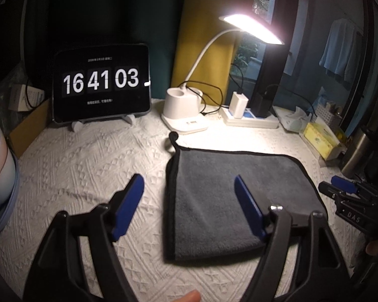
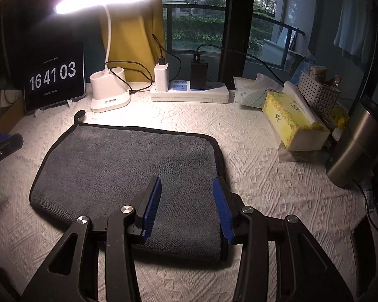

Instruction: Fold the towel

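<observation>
A grey towel (image 1: 229,188) with black edging lies flat and folded on the white textured cloth; it also shows in the right wrist view (image 2: 123,166). A black hanging loop sticks out at its far left corner. My left gripper (image 1: 189,188) is open and empty, above the towel's left edge. My right gripper (image 2: 186,188) is open and empty, above the towel's near right corner. The right gripper also shows at the right edge of the left wrist view (image 1: 345,188).
A tablet clock (image 1: 100,85) stands at the back left. A lit white desk lamp (image 2: 108,93), a power strip (image 2: 189,91) with chargers, a yellow tissue box (image 2: 294,123), a basket (image 2: 317,93) and a steel flask (image 2: 352,146) line the back and right.
</observation>
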